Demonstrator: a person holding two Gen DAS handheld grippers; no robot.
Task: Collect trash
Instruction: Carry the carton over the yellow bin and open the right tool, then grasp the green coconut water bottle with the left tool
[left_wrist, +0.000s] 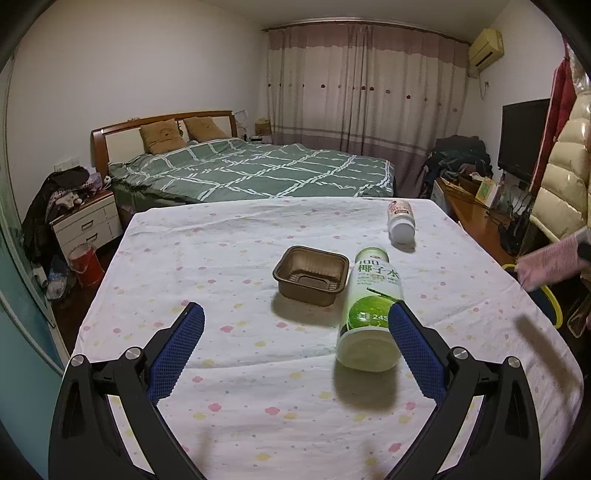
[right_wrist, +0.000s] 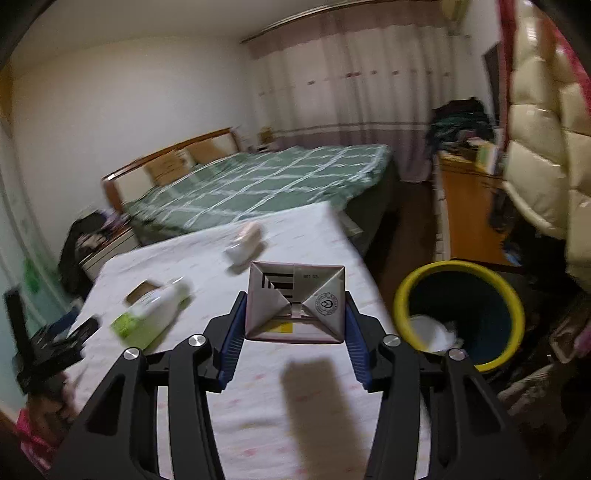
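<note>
The right tool (right_wrist: 295, 317) is gripping a drink carton (right_wrist: 295, 302) at frame centre, carrying it above the surface (right_wrist: 314, 236) toward the yellow-rimmed bin (right_wrist: 458, 314) at right, where it needs centring and releasing, while the left tool (left_wrist: 295, 347) is hanging wide and empty.

Tray (left_wrist: 311, 275) left of bottle (left_wrist: 371, 308) on table (left_wrist: 229, 369); bin (right_wrist: 459, 314) beside table.

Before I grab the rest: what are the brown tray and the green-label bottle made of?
Brown tray: probably thin moulded plastic, slightly glossy, with ribbed walls and a rolled rim. Green-label bottle: likely plastic, with a smooth whitish body under a printed wrap; it could be coated glass.
</note>
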